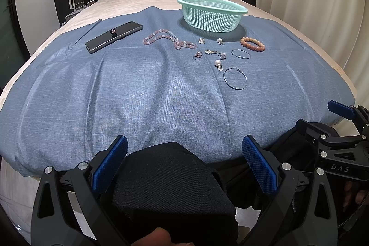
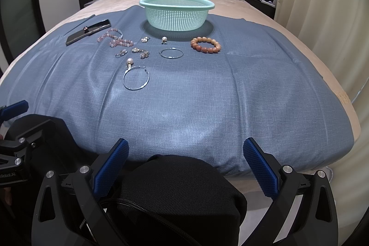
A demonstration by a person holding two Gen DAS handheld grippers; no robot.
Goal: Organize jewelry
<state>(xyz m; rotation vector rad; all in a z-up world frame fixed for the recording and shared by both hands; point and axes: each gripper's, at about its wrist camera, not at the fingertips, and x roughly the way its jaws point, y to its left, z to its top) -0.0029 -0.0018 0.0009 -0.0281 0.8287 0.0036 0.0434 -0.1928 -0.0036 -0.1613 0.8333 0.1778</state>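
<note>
1. Left wrist view: the left gripper (image 1: 184,165) hangs at 6 o'clock with its jaws spread wide and holding nothing. A dark garment fills the gap below it, hiding the bed's near edge. The right gripper (image 1: 341,126) shows at 4 o'clock, cut off by the frame; its jaw state cannot be told here.
2. The jewelry lies at 12 to 1 o'clock on the blue cloth (image 1: 138,96): pink necklace (image 1: 169,39), beaded bracelet (image 1: 252,44), two hoop earrings (image 1: 235,78). The smaller pieces are too small to identify. The mint basket (image 1: 212,13) stands beyond them.
3. Right wrist view: the right gripper (image 2: 185,165) has its jaws spread, empty. Bare cloth lies open between it and the jewelry at 11 o'clock.
</note>
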